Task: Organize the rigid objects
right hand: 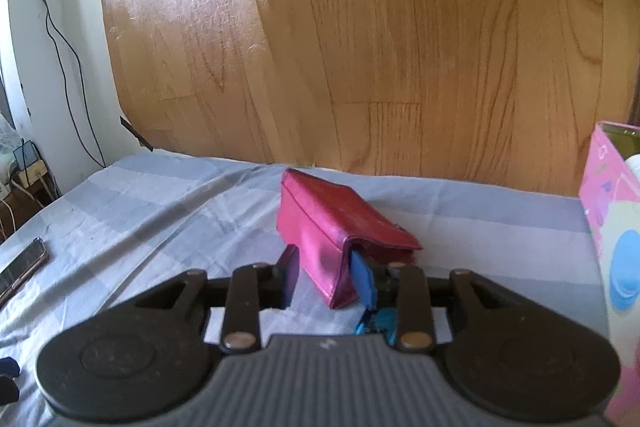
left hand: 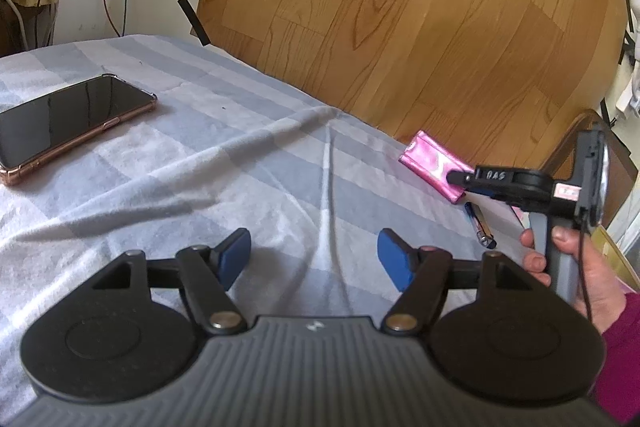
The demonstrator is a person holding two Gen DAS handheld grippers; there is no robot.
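Note:
A pink wallet (right hand: pixel 320 227) lies near the wooden headboard, its near end raised between my right gripper's (right hand: pixel 328 277) blue pads, which sit against its sides. In the left wrist view the same wallet (left hand: pixel 428 163) is at the right, with the right gripper (left hand: pixel 456 179) on its near edge. A black phone (left hand: pixel 68 123) in a copper-edged case lies flat at the left, also seen edge-on in the right wrist view (right hand: pixel 20 271). My left gripper (left hand: pixel 314 259) hovers open over the striped bedsheet with nothing between its fingers.
A blue and silver pen-like stick (left hand: pixel 480 227) lies on the sheet just below the right gripper. A pink box (right hand: pixel 612 227) stands at the right edge. The wooden headboard (left hand: pixel 400 7) closes the far side. A hand (left hand: pixel 568 267) grips the right handle.

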